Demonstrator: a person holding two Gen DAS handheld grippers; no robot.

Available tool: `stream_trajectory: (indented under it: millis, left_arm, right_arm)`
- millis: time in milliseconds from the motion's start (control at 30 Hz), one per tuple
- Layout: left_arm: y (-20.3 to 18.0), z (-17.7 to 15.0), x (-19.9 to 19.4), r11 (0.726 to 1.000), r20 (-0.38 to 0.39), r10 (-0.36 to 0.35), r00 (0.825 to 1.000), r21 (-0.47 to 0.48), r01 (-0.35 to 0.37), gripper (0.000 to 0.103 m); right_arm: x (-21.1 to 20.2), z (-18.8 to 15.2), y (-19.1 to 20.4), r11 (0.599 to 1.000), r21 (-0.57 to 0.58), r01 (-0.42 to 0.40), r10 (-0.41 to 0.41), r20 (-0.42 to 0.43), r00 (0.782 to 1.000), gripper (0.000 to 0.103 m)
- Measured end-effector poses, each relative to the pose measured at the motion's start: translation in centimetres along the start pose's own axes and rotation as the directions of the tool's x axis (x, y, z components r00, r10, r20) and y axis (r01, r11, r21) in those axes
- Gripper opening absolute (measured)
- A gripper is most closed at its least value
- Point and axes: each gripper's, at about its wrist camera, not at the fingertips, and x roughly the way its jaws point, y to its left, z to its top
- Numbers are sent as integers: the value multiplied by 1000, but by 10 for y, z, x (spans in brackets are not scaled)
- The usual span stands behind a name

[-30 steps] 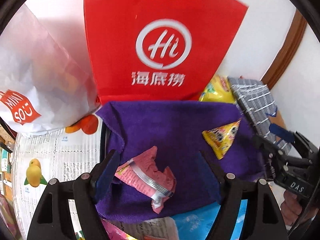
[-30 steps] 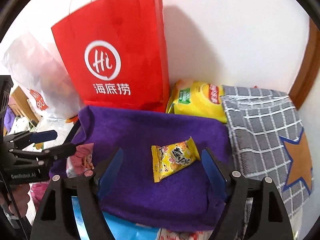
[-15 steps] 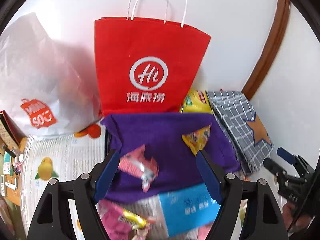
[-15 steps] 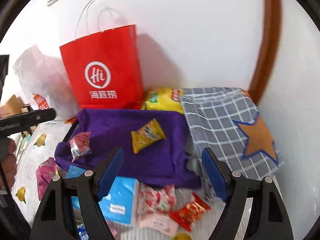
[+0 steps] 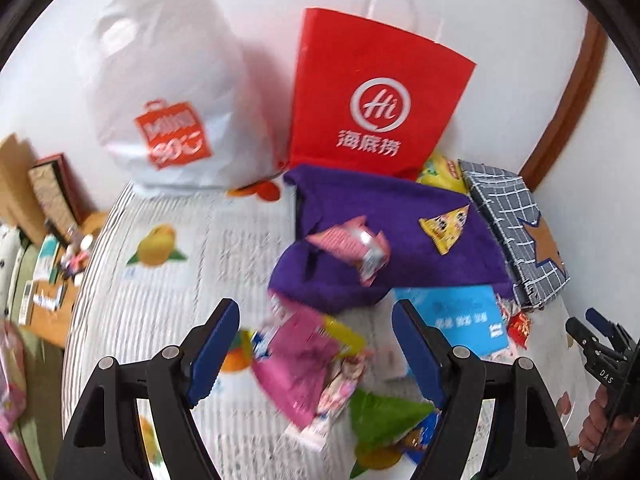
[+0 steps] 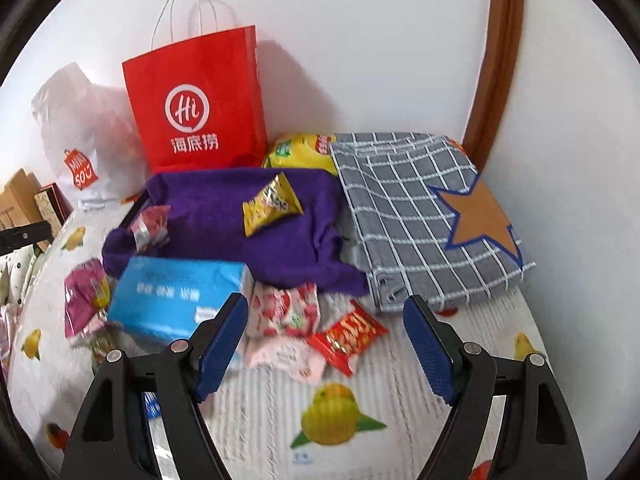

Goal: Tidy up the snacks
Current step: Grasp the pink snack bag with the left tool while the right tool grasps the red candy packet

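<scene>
A purple towel (image 6: 224,224) lies on the table with a yellow snack packet (image 6: 271,204) and a pink snack packet (image 6: 150,226) on it; both packets also show in the left wrist view, yellow (image 5: 444,229) and pink (image 5: 352,245). In front of the towel lie a blue tissue pack (image 6: 180,294), a strawberry packet (image 6: 286,310), a red packet (image 6: 347,336) and a magenta packet (image 5: 300,364). My left gripper (image 5: 316,352) is open and empty above the magenta packet. My right gripper (image 6: 326,348) is open and empty above the red packet.
A red paper bag (image 6: 198,100) and a white plastic bag (image 5: 160,108) stand against the wall. A grey checked cloth with an orange star (image 6: 428,216) lies right of the towel, a yellow chip bag (image 6: 300,152) behind it. A green packet (image 5: 384,416) lies near the front.
Both grippers have pulled back and up from the purple towel, so the loose snacks in front of it came into view. Both stayed open and empty. The packets on the towel have not moved.
</scene>
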Motion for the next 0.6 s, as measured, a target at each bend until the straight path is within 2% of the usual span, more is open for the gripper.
stream_trajectory:
  millis: [300,533,600]
  left_arm:
    - [3,-31,11,1000,-48,16,999,-25,-17,77]
    - [7,-36,25,998,-65,20,998,-59,-24,77]
    - [7,-37,29,998,-74,19,997,-65,-24,77]
  right_arm:
    - [37,-28,-17,1000,6,-16,17,-74,997,75]
    - [77,-25,-34,993,110,-41,55,-127,990,75]
    - [93,-22,-38,987,150,-50,75,-167,983,73]
